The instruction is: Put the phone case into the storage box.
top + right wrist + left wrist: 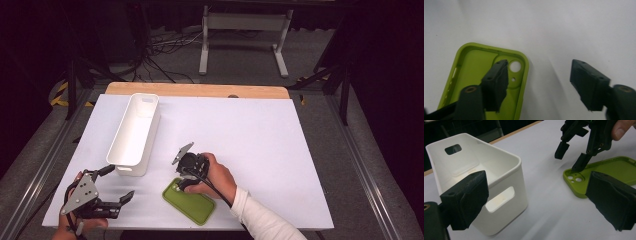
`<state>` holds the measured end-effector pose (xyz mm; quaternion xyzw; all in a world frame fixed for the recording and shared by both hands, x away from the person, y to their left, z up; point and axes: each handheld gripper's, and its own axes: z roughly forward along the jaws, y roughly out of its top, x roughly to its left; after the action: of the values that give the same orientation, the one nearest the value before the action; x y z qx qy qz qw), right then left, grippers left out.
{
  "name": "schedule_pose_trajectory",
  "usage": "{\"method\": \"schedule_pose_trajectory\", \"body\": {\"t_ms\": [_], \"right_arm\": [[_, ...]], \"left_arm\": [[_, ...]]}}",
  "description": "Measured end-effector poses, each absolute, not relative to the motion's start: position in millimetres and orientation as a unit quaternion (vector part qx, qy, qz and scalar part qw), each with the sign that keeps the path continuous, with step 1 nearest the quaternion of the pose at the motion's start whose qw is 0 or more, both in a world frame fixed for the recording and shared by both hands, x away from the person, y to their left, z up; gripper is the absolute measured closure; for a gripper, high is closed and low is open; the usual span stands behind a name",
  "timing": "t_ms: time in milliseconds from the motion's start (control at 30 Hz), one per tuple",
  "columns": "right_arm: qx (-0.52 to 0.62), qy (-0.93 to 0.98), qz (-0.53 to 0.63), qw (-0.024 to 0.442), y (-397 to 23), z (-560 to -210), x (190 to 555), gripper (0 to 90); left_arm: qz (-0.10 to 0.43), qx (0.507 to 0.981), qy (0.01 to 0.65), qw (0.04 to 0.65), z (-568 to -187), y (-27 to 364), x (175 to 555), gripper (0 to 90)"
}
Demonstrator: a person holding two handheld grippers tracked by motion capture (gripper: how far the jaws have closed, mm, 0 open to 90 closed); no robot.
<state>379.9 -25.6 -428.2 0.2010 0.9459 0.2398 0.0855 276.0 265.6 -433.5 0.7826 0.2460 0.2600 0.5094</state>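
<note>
The right tongs (181, 186) are hovering over the camera-hole end of the green case (190, 202), which is lying hollow side up on the white worktop (260, 145), near its front edge. Their jaws are standing apart, one over the inside of the case by the lens hole, the other outside past the rim, so they are straddling the end wall without pinching it yet. This is looking like the start of a pick-up: the next move is calling for the tongs to sink until the wall is sitting between the pads, then close. The wall is thin and low, so a shallow bite may be slipping off. The left tongs (119, 184) are waiting released and empty, pointing toward the white bin (135, 134), which is standing just left of the case, apart from it. Nothing is lying between case and bin
</note>
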Motion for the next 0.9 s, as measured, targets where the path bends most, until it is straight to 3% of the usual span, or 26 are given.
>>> {"method": "schedule_pose_trajectory", "body": {"t_ms": [67, 167, 333, 433, 900], "right_arm": [[0.200, 0.948, 0.233, 0.083, -22.7, -429.7, 381.1, 38.5], [0.190, 0.954, 0.223, 0.065, -15.8, -433.0, 384.7, 56.1], [0.181, 0.962, 0.202, 0.035, -9.2, -429.7, 386.5, 75.3], [0.175, 0.968, 0.179, 0.032, -5.1, -427.2, 388.7, 82.0], [0.159, 0.975, 0.147, 0.045, 2.1, -427.0, 389.4, 86.5]], "left_arm": [[0.262, 0.783, 0.245, 0.508, -433.4, 265.7, 276.4, 5.4], [0.259, 0.784, 0.245, 0.508, -433.9, 265.0, 276.6, 5.4], [0.258, 0.785, 0.245, 0.507, -434.3, 264.3, 276.6, 5.4], [0.260, 0.786, 0.243, 0.507, -434.3, 264.1, 275.9, 5.5], [0.252, 0.791, 0.241, 0.503, -434.8, 264.0, 276.4, 5.9]]}}
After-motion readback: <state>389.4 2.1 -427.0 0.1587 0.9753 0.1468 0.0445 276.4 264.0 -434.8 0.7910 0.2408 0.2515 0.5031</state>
